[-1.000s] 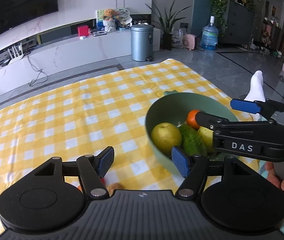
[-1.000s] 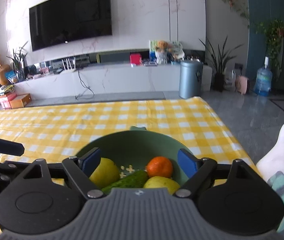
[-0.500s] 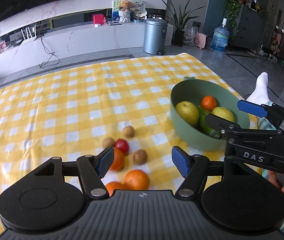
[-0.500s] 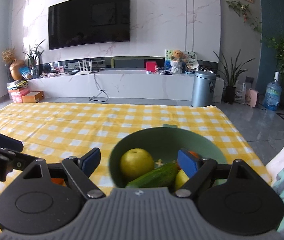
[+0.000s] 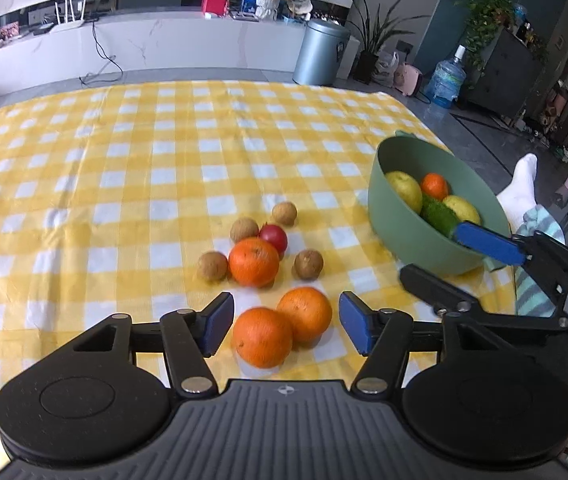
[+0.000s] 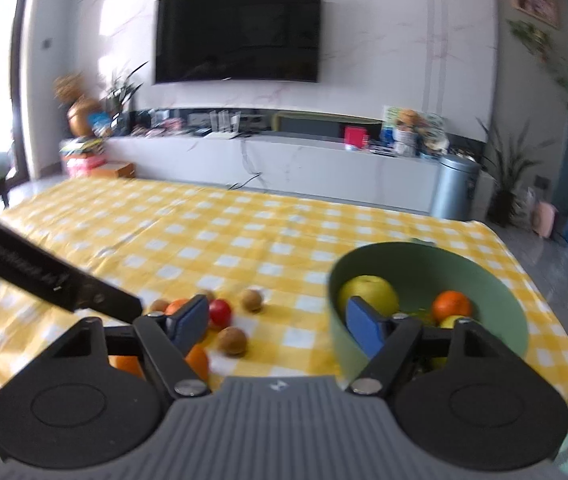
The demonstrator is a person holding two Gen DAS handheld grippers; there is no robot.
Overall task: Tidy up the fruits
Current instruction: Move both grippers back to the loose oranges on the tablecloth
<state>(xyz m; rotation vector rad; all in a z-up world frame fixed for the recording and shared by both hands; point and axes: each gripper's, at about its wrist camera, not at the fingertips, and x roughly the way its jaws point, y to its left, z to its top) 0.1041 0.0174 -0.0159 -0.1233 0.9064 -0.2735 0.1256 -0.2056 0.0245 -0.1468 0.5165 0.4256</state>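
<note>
Two oranges (image 5: 282,328) lie touching each other on the yellow checked cloth (image 5: 124,168) that covers the desk, directly ahead of the left gripper (image 5: 283,322), whose jaws are closing with the pair framed between them but the pads not yet pressing on either. Just beyond sit a third orange (image 5: 253,261), a small red fruit (image 5: 274,238) and four little brown fruits (image 5: 308,264) in a loose cluster. Off to the right stands the green bowl (image 5: 408,236), already holding a yellow pear (image 5: 404,190), a tangerine (image 5: 434,185), a cucumber (image 5: 439,216) and another yellow fruit. The right gripper (image 6: 276,326) hovers between cluster and bowl, empty, its jaws also closing on nothing. The likely trouble is the touching pair: jaws closing across both may pinch one off-centre, sending it rolling toward the cloth's edge or into the cluster. The two grippers also sit close together, so a hurried reach could knock them together or nudge the bowl.
</note>
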